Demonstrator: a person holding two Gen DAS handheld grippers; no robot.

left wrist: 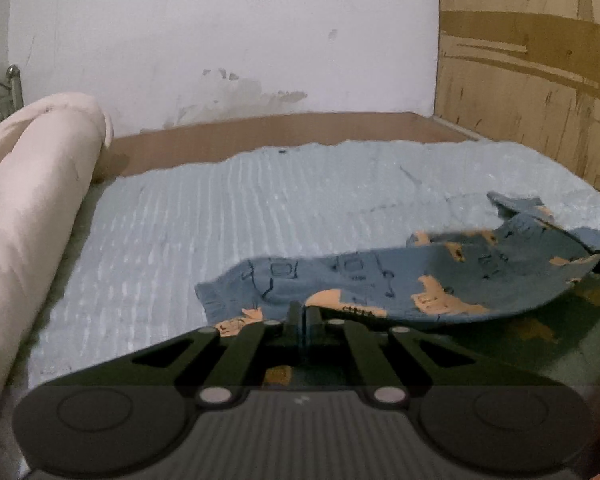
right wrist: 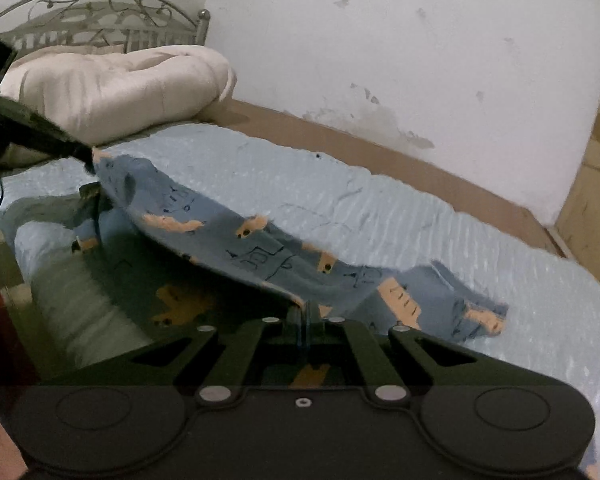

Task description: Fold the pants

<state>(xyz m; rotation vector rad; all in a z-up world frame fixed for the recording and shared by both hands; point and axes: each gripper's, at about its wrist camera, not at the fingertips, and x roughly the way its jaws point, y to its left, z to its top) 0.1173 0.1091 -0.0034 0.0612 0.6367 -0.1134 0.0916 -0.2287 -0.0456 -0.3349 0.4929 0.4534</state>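
Note:
The pants (left wrist: pixel 380 276) are blue with orange patches and dark line drawings. They hang stretched between my two grippers, lifted above the light blue bedspread (left wrist: pixel 220 216). My left gripper (left wrist: pixel 303 312) is shut on the near edge of the pants. My right gripper (right wrist: pixel 305 312) is shut on the other end of the pants (right wrist: pixel 260 248). In the right wrist view the left gripper (right wrist: pixel 86 156) shows at the far left, pinching a corner of the fabric. A loose part of the pants (right wrist: pixel 460 300) lies on the bedspread (right wrist: pixel 420 216).
A rolled cream quilt (left wrist: pixel 32 184) lies along the left side of the bed, also in the right wrist view (right wrist: pixel 112 84). A metal headboard (right wrist: pixel 100 12) stands behind it. A white wall (left wrist: pixel 220 40) and a brown bed frame (left wrist: pixel 300 128) bound the far side. A wooden panel (left wrist: pixel 532 72) stands at right.

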